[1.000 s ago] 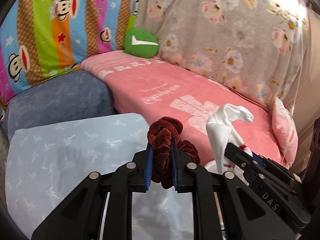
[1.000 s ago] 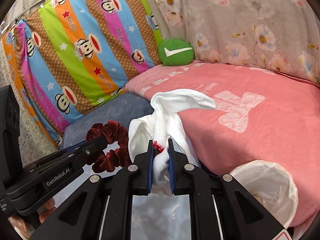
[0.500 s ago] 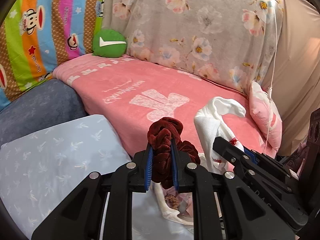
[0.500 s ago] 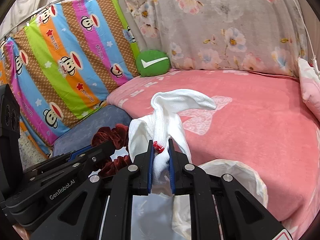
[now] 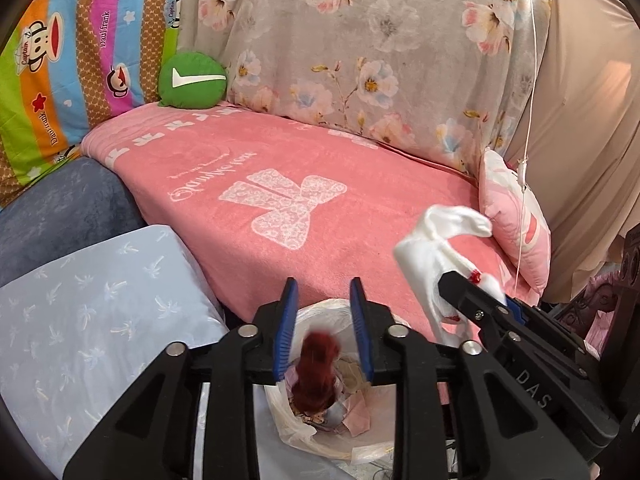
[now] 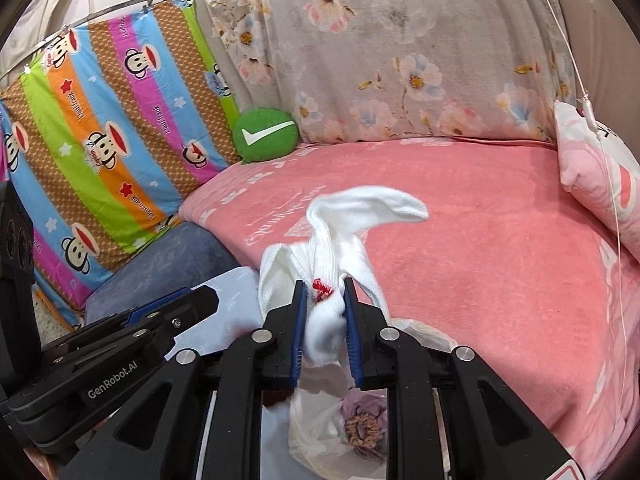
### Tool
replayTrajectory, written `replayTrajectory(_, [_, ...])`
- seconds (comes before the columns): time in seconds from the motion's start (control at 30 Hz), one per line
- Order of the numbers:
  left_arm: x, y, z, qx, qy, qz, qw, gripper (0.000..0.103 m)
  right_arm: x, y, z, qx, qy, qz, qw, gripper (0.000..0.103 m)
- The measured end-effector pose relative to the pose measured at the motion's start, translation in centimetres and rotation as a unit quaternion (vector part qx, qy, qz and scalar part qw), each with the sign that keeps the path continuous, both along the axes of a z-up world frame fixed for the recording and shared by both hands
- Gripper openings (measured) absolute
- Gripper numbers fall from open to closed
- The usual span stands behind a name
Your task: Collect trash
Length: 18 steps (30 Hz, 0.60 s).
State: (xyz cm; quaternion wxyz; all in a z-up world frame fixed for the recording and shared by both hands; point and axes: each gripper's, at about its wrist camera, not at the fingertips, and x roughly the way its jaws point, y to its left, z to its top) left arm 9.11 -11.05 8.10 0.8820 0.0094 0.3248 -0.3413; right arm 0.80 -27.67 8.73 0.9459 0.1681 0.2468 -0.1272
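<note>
A pink bed [image 5: 320, 208] fills the view, and a white-lined trash bag [image 5: 320, 420] sits at its near edge. Above the bag, the left claw [image 5: 323, 332] has just been opening; its jaws stand apart and the dark red scrunchie [image 5: 318, 372] drops blurred between them. The right claw [image 6: 325, 320] has been loosening, a white sock [image 6: 328, 264] between its pads.

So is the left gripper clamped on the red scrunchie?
No, its pads stand apart while the red scrunchie drops blurred into the bag.
</note>
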Motion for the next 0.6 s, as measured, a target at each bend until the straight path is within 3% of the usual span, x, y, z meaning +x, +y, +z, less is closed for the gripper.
replayTrajectory(0.1, [-0.3,-0.2,0.0,0.001,-0.007,0.007,0.9999,0.051,-0.2,-0.5,0.0,0.001,-0.002,-0.006,1.000,0.030])
replayTrajectory(0.6, [-0.5,0.9,-0.2,0.015,-0.019,0.027,0.9993,0.054,-0.8,1.1,0.1,-0.009,0.007,0.018,1.000,0.033])
